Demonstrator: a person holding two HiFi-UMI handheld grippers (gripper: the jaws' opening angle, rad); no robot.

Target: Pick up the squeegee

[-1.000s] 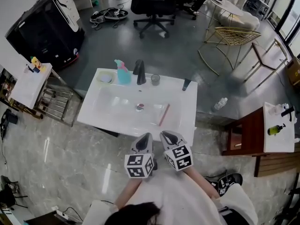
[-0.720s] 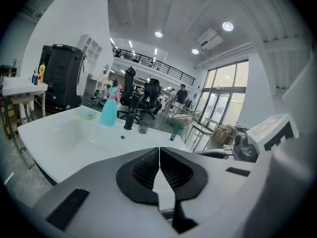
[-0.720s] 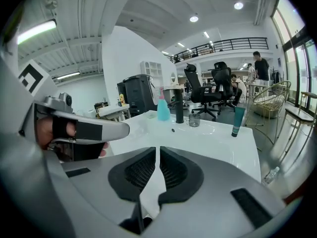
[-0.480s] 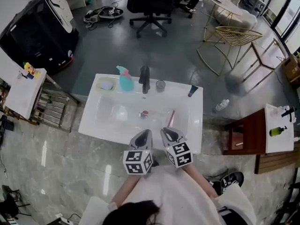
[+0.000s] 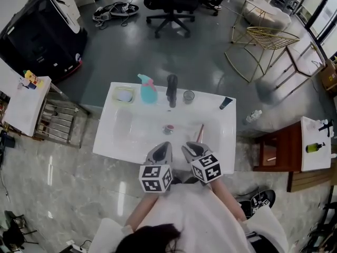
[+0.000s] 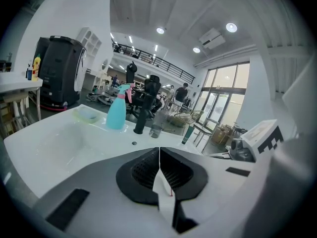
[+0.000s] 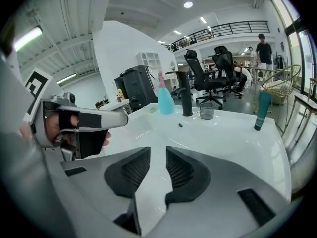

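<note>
The squeegee point(image 5: 200, 133) is seen lying on the right part of the white sink point(image 5: 108, 144), its long axis running almost straight up the frame. It is found just above the right gripper point(image 5: 190, 148), whose jaws have just been opening and now stand slightly apart with nothing between them. The left gripper point(image 5: 162, 151), pressed together and empty, is set further left, so the right one is judged nearer.

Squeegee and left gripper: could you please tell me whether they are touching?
Apart. The head view shows the squeegee lying well to the right of the left gripper, with bare white sink between them.
</note>
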